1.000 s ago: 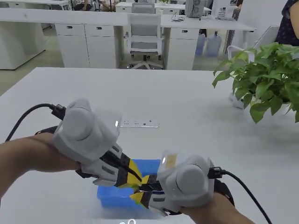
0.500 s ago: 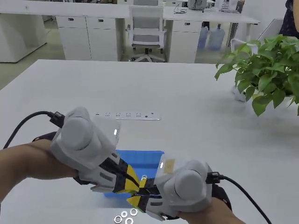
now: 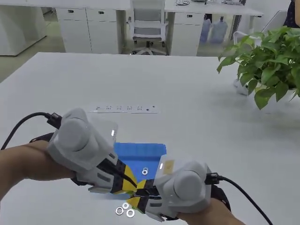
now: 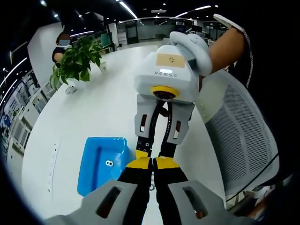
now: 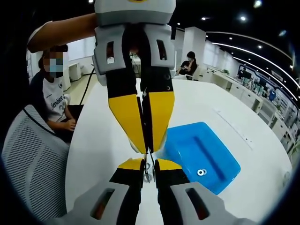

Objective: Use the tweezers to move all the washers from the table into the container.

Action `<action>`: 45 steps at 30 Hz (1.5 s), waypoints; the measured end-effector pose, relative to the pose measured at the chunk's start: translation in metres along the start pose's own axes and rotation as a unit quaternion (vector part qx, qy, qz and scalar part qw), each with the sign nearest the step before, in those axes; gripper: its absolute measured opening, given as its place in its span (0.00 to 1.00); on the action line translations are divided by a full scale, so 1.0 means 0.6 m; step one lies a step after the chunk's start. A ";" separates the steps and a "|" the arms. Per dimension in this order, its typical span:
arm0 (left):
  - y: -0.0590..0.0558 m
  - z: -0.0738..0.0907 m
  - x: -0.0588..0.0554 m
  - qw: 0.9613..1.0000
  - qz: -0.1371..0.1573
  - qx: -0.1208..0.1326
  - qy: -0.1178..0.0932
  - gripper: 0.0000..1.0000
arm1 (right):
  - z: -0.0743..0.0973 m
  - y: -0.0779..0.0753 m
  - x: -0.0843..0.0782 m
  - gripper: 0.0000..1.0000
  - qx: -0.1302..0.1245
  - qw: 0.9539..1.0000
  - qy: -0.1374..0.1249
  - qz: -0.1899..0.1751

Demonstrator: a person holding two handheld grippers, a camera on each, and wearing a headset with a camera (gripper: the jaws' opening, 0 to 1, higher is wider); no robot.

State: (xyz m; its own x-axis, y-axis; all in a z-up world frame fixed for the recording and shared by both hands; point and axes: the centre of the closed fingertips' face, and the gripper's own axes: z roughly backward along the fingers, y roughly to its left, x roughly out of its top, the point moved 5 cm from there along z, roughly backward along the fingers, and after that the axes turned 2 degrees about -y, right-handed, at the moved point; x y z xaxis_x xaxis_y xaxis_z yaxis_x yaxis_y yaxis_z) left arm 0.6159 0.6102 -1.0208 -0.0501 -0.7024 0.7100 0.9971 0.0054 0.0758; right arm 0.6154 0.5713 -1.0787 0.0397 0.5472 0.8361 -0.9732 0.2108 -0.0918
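Right tongs (image 5: 150, 165) closed on the tweezers (image 5: 149, 176). Left tongs (image 4: 153, 163) meet them tip to tip, pads drawn close, apparently pinching the same thin steel. A small cluster of washers (image 3: 124, 209) lies on the bench (image 3: 201, 117), just near of the blue container (image 3: 157, 151); a lone washer (image 3: 144, 171) sits inside it. I judge them light, stiff, flat and slippery: take one by its rim, a tweezer point through the hole. Container wall looks low. Open bench right and far; power strip (image 3: 124, 109) beyond the container, plant (image 3: 269, 61) well apart.
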 end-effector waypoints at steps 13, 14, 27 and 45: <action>-0.006 -0.006 -0.013 1.000 0.007 -0.005 0.004 0.05 | -0.013 0.011 -0.014 0.11 0.010 1.000 0.009 0.007; -0.007 -0.007 -0.014 1.000 0.007 -0.005 0.005 0.05 | -0.014 0.013 -0.015 0.11 0.011 1.000 0.011 0.009; -0.008 -0.008 -0.027 1.000 0.019 -0.006 0.000 0.05 | -0.032 0.020 -0.036 0.13 0.022 0.999 0.031 0.018; -0.005 -0.016 -0.044 1.000 0.028 -0.012 0.000 0.05 | -0.053 0.013 -0.049 0.13 0.026 0.999 0.031 0.014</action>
State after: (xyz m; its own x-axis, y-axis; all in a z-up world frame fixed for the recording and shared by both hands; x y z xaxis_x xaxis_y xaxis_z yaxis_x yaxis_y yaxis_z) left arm 0.6145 0.6217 -1.0465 0.0061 -0.7019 0.7122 0.9994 0.0277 0.0188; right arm 0.6139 0.5828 -1.1213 0.0242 0.6013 0.7987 -0.9845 0.1532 -0.0855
